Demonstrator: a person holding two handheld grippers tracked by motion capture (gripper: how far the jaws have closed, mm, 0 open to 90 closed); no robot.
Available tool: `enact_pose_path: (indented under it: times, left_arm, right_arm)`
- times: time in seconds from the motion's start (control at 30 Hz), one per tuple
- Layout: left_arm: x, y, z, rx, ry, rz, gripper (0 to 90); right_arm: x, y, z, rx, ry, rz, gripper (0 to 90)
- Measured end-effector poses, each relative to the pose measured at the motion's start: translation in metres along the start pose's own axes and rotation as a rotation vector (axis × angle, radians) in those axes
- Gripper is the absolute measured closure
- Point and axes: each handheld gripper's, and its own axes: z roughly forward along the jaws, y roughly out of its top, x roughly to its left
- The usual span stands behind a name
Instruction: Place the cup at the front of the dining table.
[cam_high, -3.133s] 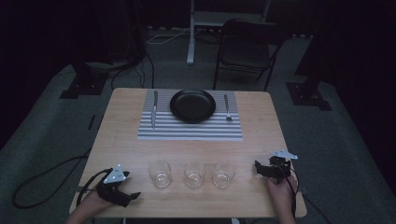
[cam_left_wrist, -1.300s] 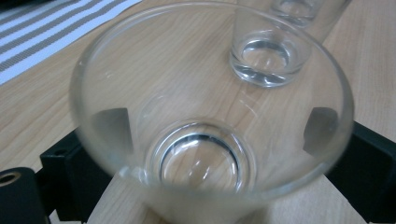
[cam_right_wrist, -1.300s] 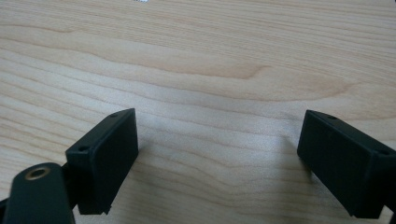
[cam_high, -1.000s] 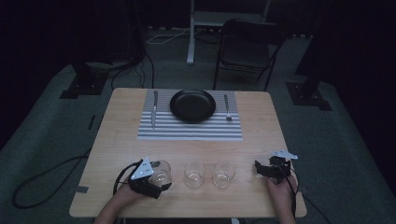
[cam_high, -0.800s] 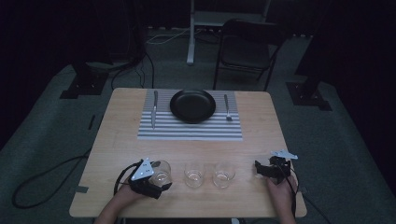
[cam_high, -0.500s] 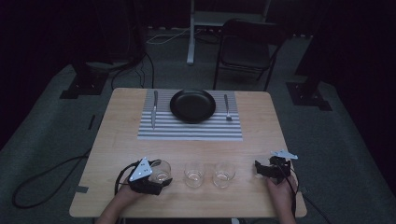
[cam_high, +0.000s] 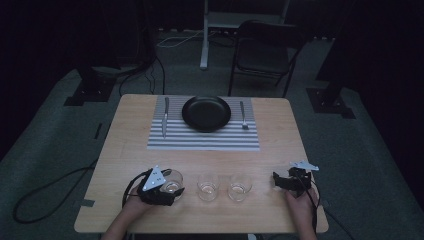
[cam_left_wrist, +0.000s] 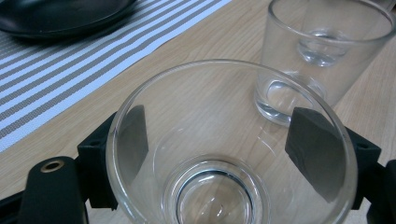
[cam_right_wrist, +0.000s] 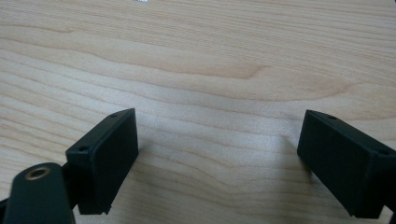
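Note:
Three clear glasses stand in a row near the table's front edge. My left gripper (cam_high: 171, 188) holds the left glass (cam_high: 173, 180); in the left gripper view its pads (cam_left_wrist: 314, 156) press both sides of that glass (cam_left_wrist: 224, 154). The middle glass (cam_high: 208, 186) stands just beyond (cam_left_wrist: 322, 51), apart from it. The right glass (cam_high: 239, 187) is further along. My right gripper (cam_high: 278, 180) rests at the front right, open, with bare wood between its jaws (cam_right_wrist: 217, 158).
A striped placemat (cam_high: 200, 139) lies at the far side with a black plate (cam_high: 206, 112), a knife (cam_high: 165, 116) on its left and a fork (cam_high: 243, 116) on its right. A dark chair (cam_high: 265, 50) stands behind the table.
Since the earliest frame my left gripper has moved right from the front left corner to the left glass. Over the last second it has barely shifted. The right gripper has stayed still.

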Motion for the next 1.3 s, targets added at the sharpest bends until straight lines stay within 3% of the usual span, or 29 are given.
enact_pose_path:
  times: [0.13,0.27,0.57,0.73,1.03,1.3]
  left_arm:
    - [0.007,0.005,-0.002,-0.002,0.036,-0.033,19.0]
    - [0.011,0.007,0.003,0.014,0.059,-0.036,19.0]
    - [0.023,0.014,0.013,0.037,0.071,-0.063,18.9]
    - [0.032,0.024,0.017,0.054,0.125,-0.085,18.9]
    - [0.049,0.035,0.02,0.023,0.172,-0.133,18.9]
    - [0.065,0.046,0.033,0.015,0.194,-0.16,18.9]
  right_arm:
    - [0.0,0.0,0.0,0.0,0.0,0.0,11.9]
    - [0.0,0.0,0.0,-0.001,0.0,-0.001,11.9]
    - [0.0,0.0,0.0,-0.001,0.0,-0.002,12.0]
    - [0.0,0.0,0.0,-0.001,0.0,-0.002,11.9]
    - [0.0,0.0,0.0,-0.001,0.0,-0.002,12.0]
    - [0.0,0.0,0.0,0.0,0.0,-0.001,12.0]
